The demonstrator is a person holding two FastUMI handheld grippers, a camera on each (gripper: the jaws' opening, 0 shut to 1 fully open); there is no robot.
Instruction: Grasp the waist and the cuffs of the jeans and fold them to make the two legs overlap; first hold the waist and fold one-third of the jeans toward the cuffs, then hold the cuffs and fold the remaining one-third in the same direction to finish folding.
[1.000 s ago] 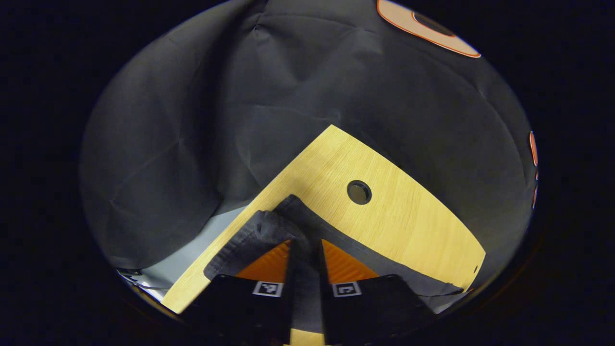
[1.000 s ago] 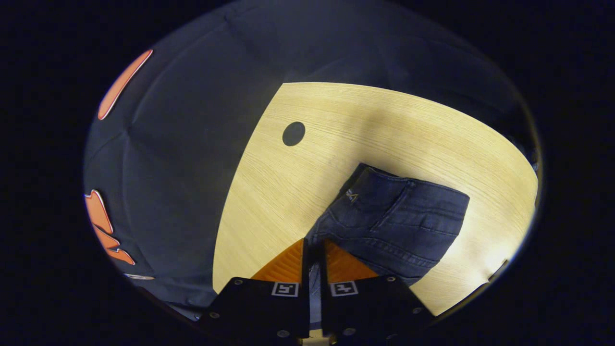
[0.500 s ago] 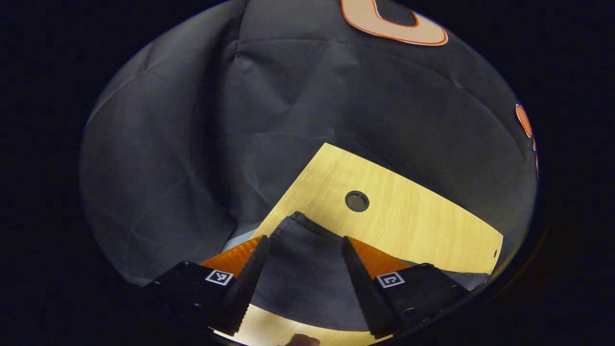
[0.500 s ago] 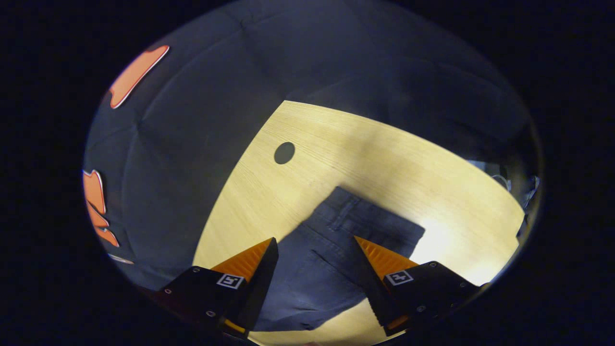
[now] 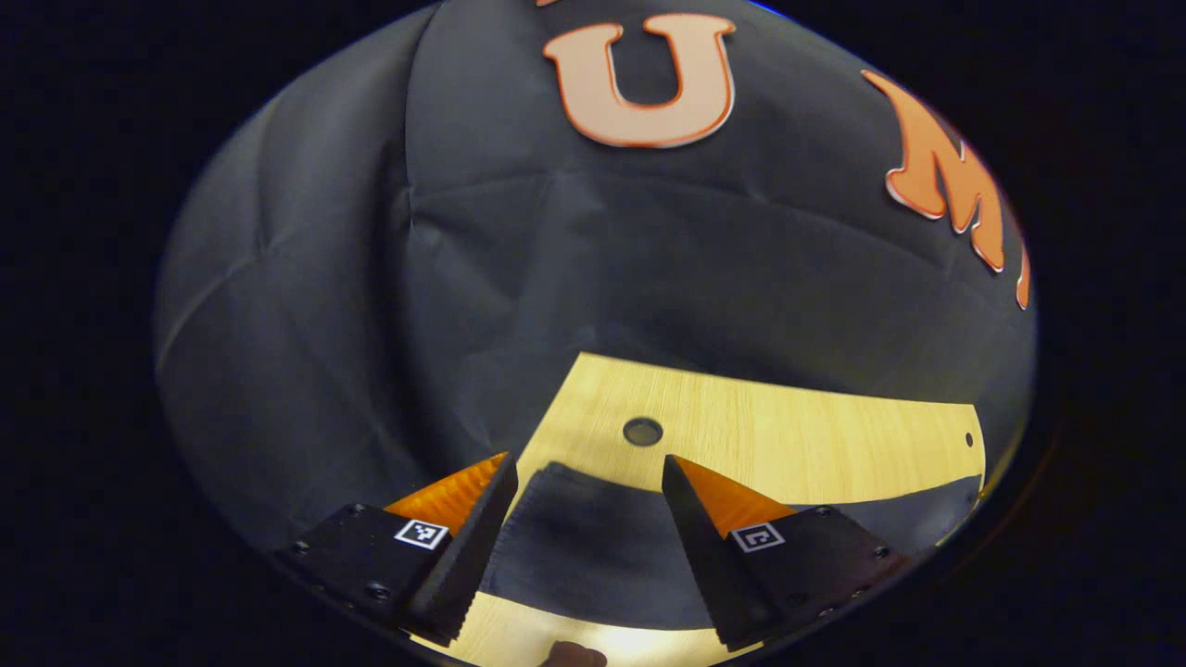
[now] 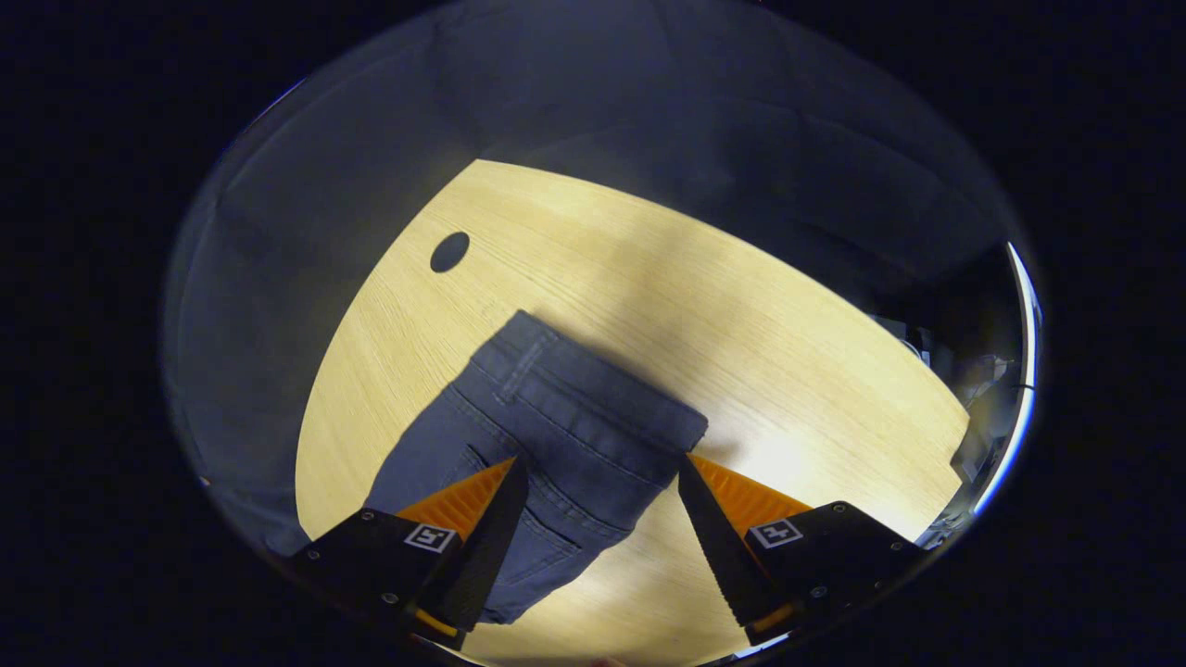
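Observation:
Dark blue jeans lie flat on the light wooden table (image 6: 741, 315). In the right gripper view the waist end of the jeans (image 6: 565, 417) points away from me, waistband and belt loop showing. My right gripper (image 6: 598, 477) hovers above it, open, with nothing between its fingers. In the left gripper view the cuff end of the jeans (image 5: 584, 556) lies under my left gripper (image 5: 584, 477), which is open and lifted clear of the cloth. The stretch of the jeans between the two ends is out of sight.
A round hole (image 5: 642, 431) is cut in the table (image 5: 788, 435) beyond the cuffs; the same hole (image 6: 449, 251) sits left of the waist. The black booth wall rises behind the table edges. Some gear shows at the far right (image 6: 982, 389).
Both grippers were shut on the jeans a second ago; they have opened, let the cloth drop flat, and risen away. The left view has tilted up toward the wall.

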